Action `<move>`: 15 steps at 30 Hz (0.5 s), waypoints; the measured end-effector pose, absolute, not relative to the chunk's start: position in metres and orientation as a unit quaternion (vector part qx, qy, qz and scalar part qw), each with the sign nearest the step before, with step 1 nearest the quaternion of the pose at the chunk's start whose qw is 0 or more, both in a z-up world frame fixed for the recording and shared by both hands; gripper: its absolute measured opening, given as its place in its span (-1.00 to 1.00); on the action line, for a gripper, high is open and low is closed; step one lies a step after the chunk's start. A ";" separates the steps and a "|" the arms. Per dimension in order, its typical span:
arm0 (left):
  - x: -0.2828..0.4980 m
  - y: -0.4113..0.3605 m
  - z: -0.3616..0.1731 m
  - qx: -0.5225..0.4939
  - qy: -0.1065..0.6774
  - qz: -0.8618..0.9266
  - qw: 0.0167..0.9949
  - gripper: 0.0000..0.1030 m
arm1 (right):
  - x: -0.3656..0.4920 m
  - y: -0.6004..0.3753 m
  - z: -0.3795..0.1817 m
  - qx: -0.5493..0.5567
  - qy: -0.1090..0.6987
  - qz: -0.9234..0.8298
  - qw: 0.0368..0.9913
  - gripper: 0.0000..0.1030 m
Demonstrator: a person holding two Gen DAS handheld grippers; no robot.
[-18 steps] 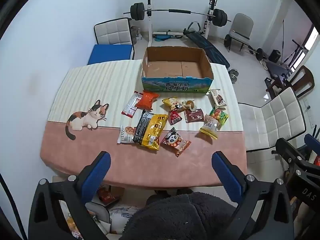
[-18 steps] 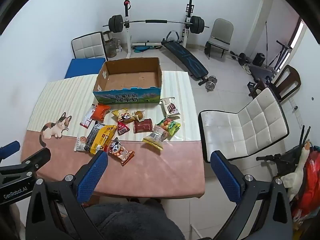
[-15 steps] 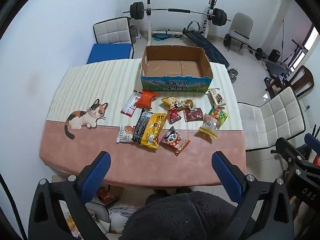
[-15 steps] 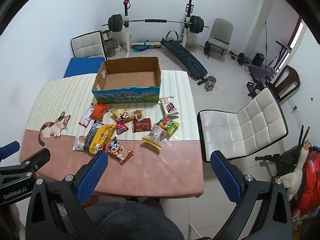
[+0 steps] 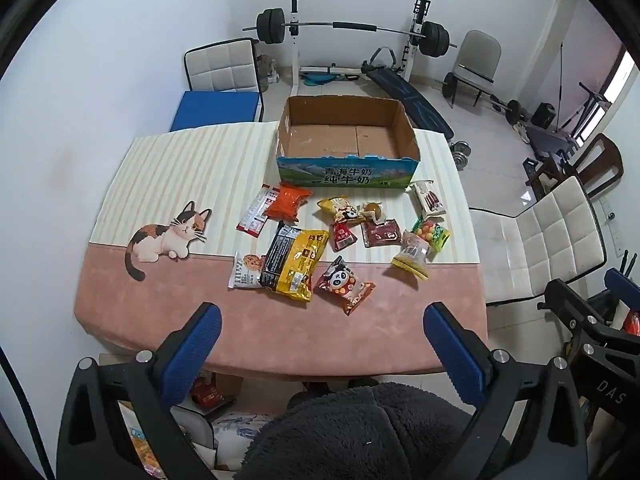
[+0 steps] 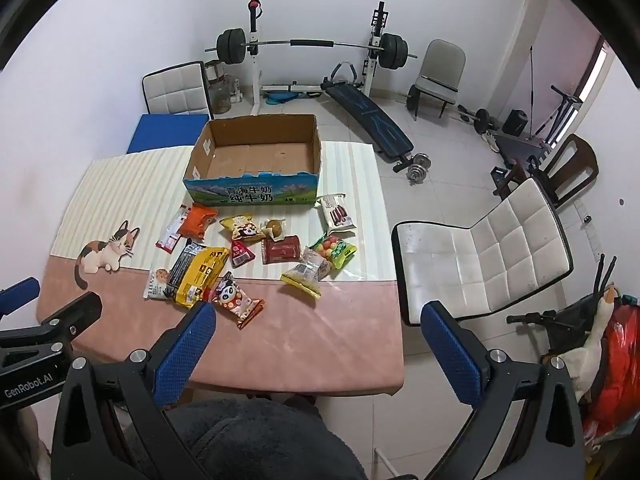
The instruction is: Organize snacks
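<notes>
Snacks lie scattered on the table (image 5: 132, 300), all of them outside the cardboard box (image 5: 347, 168) that stands open and empty just behind them on the striped part of the cloth. Nearest the box are a red-and-white stick packet (image 5: 258, 213) touching an orange packet (image 5: 288, 201), a yellow cartoon bag (image 5: 340, 209) and a white biscuit-stick packet (image 5: 428, 199). Closer to the near edge sit a large yellow-and-black bag (image 5: 294, 264), overlapping a small white cookie packet (image 5: 245, 271), and a panda packet (image 5: 344, 285) just right of it; a candy bag with coloured balls (image 5: 431, 233) lies at the right of the group. None of these has shifted since half a second ago; the whole scene only sits very slightly lower and nearer in both views, so the cameras have barely moved. The left gripper (image 5: 320, 350) hangs above the near edge of the table with its blue pads spread wide and nothing between them. The right gripper (image 6: 318, 346) is likewise spread wide and empty, above the table's near right corner, well apart from every packet.
</notes>
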State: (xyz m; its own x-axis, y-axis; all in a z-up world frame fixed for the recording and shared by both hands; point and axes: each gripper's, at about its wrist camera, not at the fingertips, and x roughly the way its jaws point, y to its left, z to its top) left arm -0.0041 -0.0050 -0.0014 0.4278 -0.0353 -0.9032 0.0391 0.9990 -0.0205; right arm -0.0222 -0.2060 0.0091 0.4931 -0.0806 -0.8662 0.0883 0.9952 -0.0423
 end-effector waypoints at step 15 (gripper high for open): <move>-0.007 0.000 0.005 0.000 0.530 -0.031 0.847 1.00 | -0.024 -0.202 0.014 -0.001 0.497 -0.047 0.867 1.00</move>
State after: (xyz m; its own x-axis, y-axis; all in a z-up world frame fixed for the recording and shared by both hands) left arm -0.0070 0.0001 0.0047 0.4363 -0.0536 -0.8982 0.0526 0.9980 -0.0340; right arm -0.0237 -0.2017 0.0142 0.5026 -0.0818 -0.8606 0.0799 0.9957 -0.0480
